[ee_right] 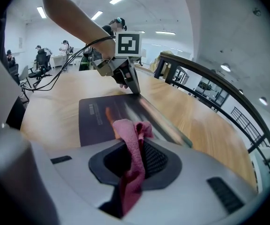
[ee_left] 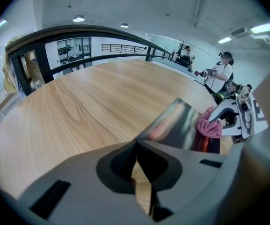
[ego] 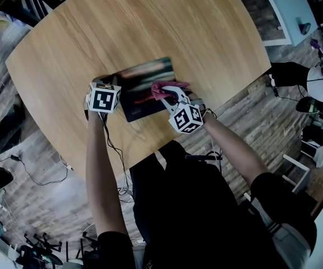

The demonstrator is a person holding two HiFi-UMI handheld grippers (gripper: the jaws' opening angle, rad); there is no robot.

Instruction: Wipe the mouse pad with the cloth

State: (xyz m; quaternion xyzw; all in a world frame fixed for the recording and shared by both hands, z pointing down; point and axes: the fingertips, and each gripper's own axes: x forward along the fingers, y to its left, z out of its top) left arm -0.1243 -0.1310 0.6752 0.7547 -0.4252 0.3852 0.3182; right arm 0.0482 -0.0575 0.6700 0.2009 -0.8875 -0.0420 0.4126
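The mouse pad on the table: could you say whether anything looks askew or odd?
Nothing stands out. The dark rectangular mouse pad lies flat on the wooden table, no spill or tear visible; the left gripper's closed tips rest at its corner, the right gripper holds a pink cloth over it.

The print on the mouse pad (ego: 141,83) is smeared by blur (only streaks of colour show).

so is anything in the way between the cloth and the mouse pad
Nothing visible is. The right gripper is shut on the pink cloth, which sits directly over the mouse pad, and the pad's surface ahead is bare. The left gripper, jaws together, is only at one corner of the pad.
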